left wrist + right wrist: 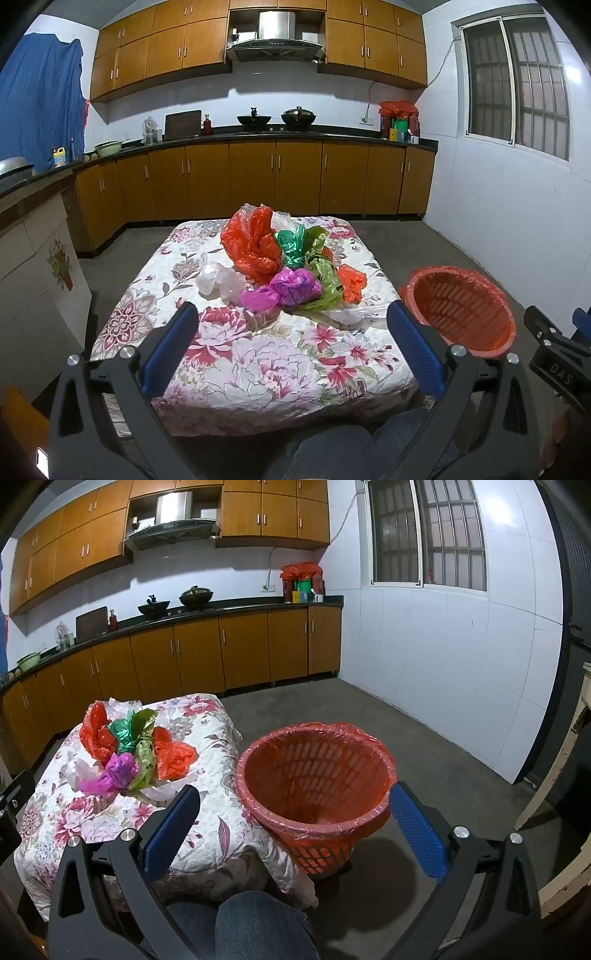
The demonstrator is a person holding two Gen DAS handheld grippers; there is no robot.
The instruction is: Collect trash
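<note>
Knees in blue denim (255,923) are showing at the bottom of both views, with the person sitting just in front of a low table draped in a floral cloth (258,354). Both grippers are hanging above the near edge, tilted downward: the left gripper (291,343) is standing with its blue-padded fingers spread as wide as they go and gripping nothing, and the right gripper (295,821) is standing equally wide and equally empty, framing the basket. Crumpled plastic bags (284,266) are lying heaped on the middle and far part of the cloth: a large red-orange one (251,243) is towering at the back, a magenta one (288,286) is sitting nearest, with dark green, olive-green, small orange and white ones packed touching around them. An orange slatted wastebasket (314,786), lined with a thin red bag folded over its rim, is standing on the concrete floor just beside the table's right edge. Wooden kitchen cabinets (280,177) are running along the far wall.
</note>
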